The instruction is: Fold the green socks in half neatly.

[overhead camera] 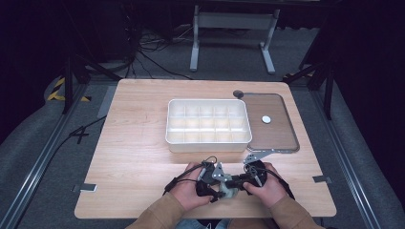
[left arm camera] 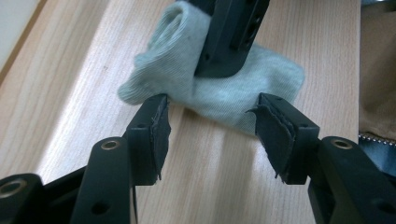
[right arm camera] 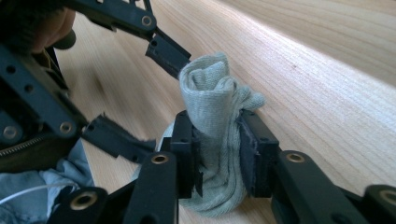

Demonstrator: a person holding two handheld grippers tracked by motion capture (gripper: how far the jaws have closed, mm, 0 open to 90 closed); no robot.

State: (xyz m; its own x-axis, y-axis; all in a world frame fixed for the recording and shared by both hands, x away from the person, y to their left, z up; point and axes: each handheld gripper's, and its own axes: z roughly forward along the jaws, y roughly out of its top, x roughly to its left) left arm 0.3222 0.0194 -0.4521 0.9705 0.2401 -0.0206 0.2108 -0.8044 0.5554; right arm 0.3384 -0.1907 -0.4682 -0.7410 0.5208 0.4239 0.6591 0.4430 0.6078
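A: Count, big to small?
B: One wooden table [overhead camera: 143,157]. One white compartment tray [overhead camera: 208,125] at centre, divided in a grid. One clear flat lid [overhead camera: 272,125] just right of it, touching its side, small white disc [overhead camera: 266,119] on top. Two hands – left hand [overhead camera: 187,192], right hand [overhead camera: 264,185] – at the near edge. Two grippers. One sock.
A: Sock look?
B: Pale grey-green knit sock [right arm camera: 215,140], bunched and folded over – rumpled roll poking up above the pads, rest sagging onto the wood. Near edge of table, between the two hands.
A: Grippers?
B: Right gripper [right arm camera: 219,154] clamped on the sock's middle, fabric squeezed between both pads. Left gripper [left arm camera: 212,133] spread wide, nothing between the jaws, tips just short of the sock. Foam on the pads frayed.
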